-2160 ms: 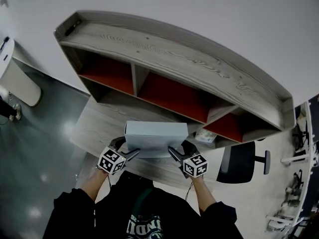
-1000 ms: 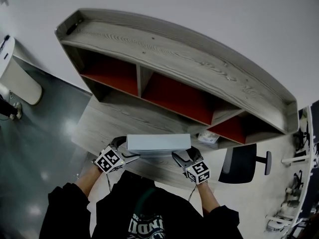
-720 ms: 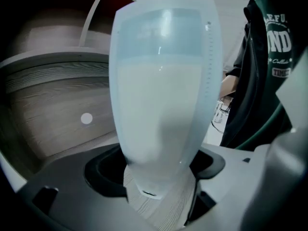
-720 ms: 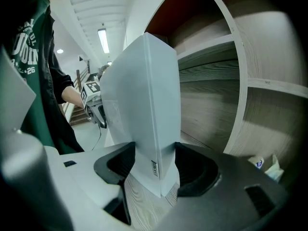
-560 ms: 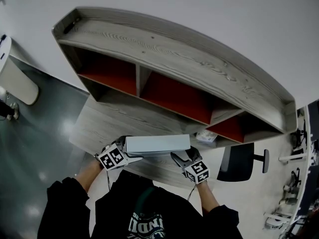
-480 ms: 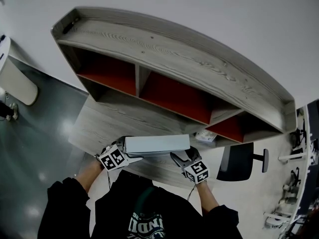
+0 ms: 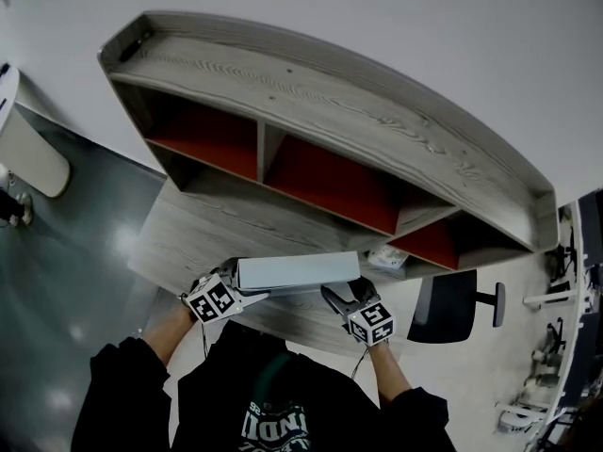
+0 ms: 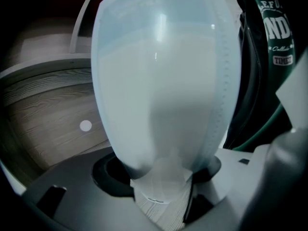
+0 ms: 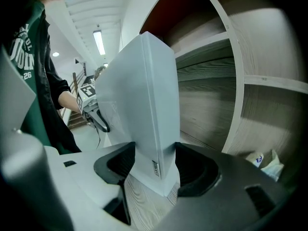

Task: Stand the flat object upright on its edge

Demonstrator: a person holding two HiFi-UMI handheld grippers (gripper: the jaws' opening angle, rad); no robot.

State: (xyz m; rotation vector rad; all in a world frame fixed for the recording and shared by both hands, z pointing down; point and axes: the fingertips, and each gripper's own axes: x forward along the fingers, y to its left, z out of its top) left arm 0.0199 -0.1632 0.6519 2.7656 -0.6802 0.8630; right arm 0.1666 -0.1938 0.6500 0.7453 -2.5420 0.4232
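Observation:
A flat white box point(image 7: 297, 273) stands on its long edge on the wooden desk point(image 7: 203, 238), just in front of me. My left gripper point(image 7: 247, 291) is at its left end and my right gripper point(image 7: 335, 296) at its right end. In the left gripper view the box point(image 8: 163, 90) fills the gap between the jaws, which are closing, and both pads touch it at the left gripper point(image 8: 161, 177). In the right gripper view the box's point(image 9: 139, 95) end sits squeezed between the dark pads of the right gripper point(image 9: 154, 165), its lower edge on the desk.
A curved wooden shelf unit point(image 7: 320, 102) with red-backed compartments stands behind the desk. A small crumpled packet point(image 7: 386, 257) lies at the desk's right by the shelf, and shows as the packet point(image 9: 264, 162). A black office chair point(image 7: 452, 307) stands on the right.
The box has tipped from showing its broad face to standing on its edge. The left gripper has shifted slightly inward along the box's left end; the right gripper has hardly moved.

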